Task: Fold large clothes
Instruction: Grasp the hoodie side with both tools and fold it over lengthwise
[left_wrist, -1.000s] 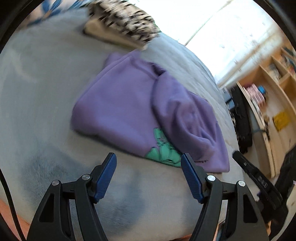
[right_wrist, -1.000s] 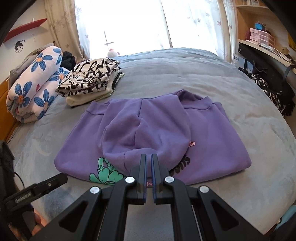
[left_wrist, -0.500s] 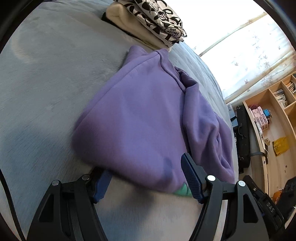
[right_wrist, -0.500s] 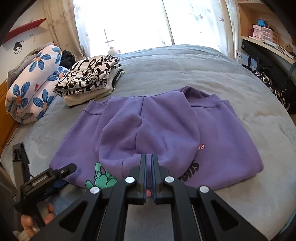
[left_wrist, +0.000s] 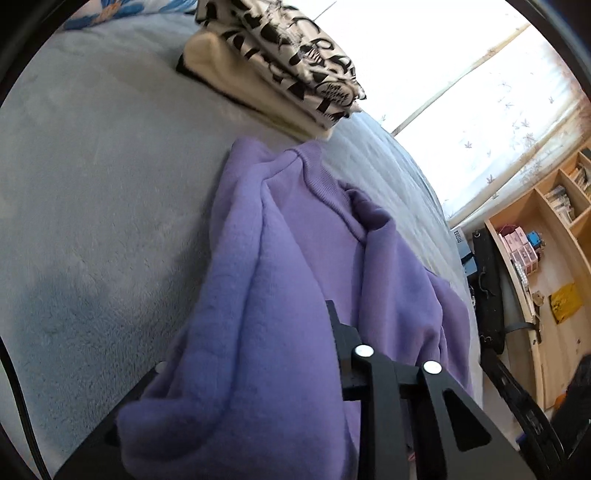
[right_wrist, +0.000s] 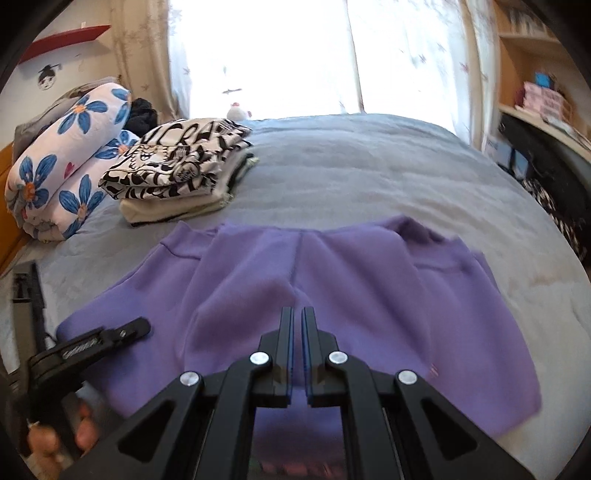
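While your left gripper (left_wrist: 295, 369) is closing its jaws on the near hem of the purple sweatshirt (right_wrist: 332, 280), with cloth bunched between them, your right gripper (right_wrist: 298, 332) has its jaws pressed together on that same near edge, likely so both corners lift as one for the next fold. The sweatshirt lies mid-bed (right_wrist: 369, 173), toward the near edge, stretching away from both jaws toward the folded stack (right_wrist: 177, 166).
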